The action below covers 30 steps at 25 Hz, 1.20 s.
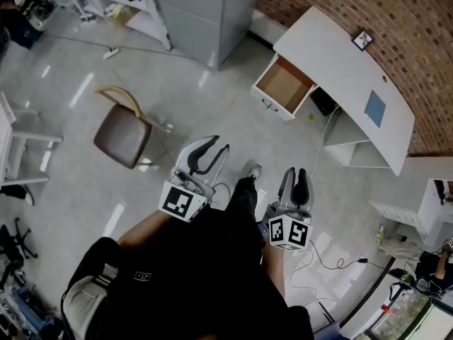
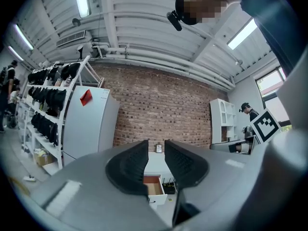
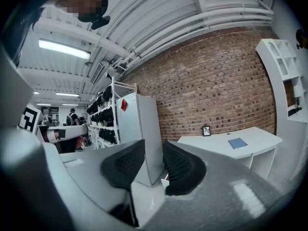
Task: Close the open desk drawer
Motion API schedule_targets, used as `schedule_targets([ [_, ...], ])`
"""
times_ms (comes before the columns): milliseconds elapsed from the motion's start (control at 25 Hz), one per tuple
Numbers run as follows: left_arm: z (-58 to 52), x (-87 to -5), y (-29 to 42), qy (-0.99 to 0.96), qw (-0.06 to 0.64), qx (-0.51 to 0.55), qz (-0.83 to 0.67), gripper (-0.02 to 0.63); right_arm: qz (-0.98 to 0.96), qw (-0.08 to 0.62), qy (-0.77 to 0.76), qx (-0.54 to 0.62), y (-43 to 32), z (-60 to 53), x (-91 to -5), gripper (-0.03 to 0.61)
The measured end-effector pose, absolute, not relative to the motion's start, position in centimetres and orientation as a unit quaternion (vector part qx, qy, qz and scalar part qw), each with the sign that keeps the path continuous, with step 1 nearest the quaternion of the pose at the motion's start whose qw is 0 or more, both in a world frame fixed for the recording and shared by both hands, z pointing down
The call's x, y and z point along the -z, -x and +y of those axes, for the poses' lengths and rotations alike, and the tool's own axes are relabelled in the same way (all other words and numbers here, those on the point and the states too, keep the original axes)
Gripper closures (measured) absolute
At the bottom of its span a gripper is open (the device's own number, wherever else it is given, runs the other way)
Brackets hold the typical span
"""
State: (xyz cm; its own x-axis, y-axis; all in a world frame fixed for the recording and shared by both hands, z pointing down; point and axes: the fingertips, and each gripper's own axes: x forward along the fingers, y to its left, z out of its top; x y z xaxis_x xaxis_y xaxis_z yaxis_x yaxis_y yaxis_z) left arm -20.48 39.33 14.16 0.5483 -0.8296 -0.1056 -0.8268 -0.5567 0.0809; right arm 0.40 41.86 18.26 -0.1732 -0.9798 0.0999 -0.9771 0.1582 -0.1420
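Drawer [image 1: 284, 85] stood pulled out from the near end of the white worktop [image 1: 340, 59] along the brick wall [image 1: 396, 20], its brown inside showing and its handle facing the open floor [image 1: 71, 91]. A blue book [image 1: 374, 108] and a small framed picture [image 1: 362, 40] were on the worktop. The person held both tools out in front, well apart from the drawer and aimed roughly toward it. The left hand-held gripper [image 1: 218, 146] had its jaws spread by a narrow gap, pinching nothing. The right hand-held gripper [image 1: 296, 174] stood the same way, slightly spread and bare. A brown chair [image 1: 126, 133] stood off to the left, and a grey cabinet [image 1: 205, 13] stood near the drawer's end of the worktop.
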Motion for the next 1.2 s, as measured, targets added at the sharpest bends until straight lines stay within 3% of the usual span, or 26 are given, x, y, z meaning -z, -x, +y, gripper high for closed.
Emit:
schedule_targets([
  [1200,20.1,-15.2,4.9,-0.857,0.019,0.024,-0.514,0.486,0.836,-0.051,0.535,0.109,-13.4,19.5,-22.0,0.456],
])
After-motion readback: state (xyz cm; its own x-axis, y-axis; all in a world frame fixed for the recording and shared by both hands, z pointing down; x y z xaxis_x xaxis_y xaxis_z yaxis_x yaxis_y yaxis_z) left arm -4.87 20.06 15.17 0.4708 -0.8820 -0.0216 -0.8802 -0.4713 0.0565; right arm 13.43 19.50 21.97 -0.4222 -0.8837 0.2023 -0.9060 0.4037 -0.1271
